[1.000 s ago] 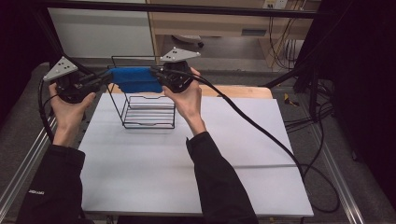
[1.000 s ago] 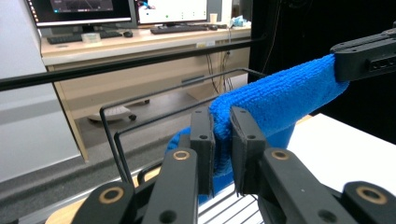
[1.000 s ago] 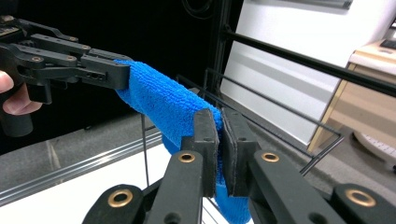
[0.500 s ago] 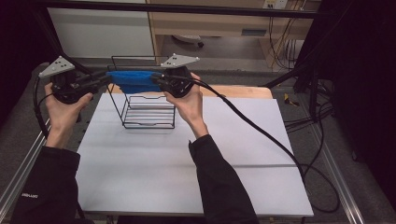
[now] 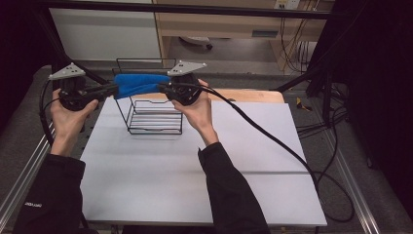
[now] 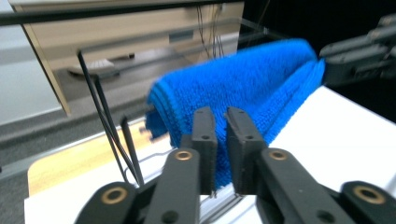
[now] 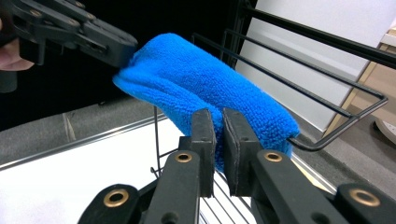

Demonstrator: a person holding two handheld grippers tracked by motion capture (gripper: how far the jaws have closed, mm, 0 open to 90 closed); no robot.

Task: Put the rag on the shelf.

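From the high view, one blue towel [image 5: 139, 84] hung stretched between the two grippers, just above the top rim of the single black wire rack [image 5: 152, 113] standing on the white tabletop [image 5: 204, 170]. The left gripper [image 5: 113, 89] pinched the towel's left end after its jaws had just been closing on it; the right gripper [image 5: 163, 88] was clamped on the other end. A snag on the rack's rim looked the likeliest trouble if the towel sagged.

In the left gripper view, the left gripper [image 6: 220, 126] sat nearly closed with a fold of the towel [image 6: 243, 88] between its pads. That bite looked shallow, so a tug could pull the fold free.

In the right gripper view, the right gripper [image 7: 218, 128] squeezed the towel [image 7: 201, 84] right beside the rack's wire rim [image 7: 327, 100]; a jaw could catch that wire.

Count: one towel, one rack, two grippers.
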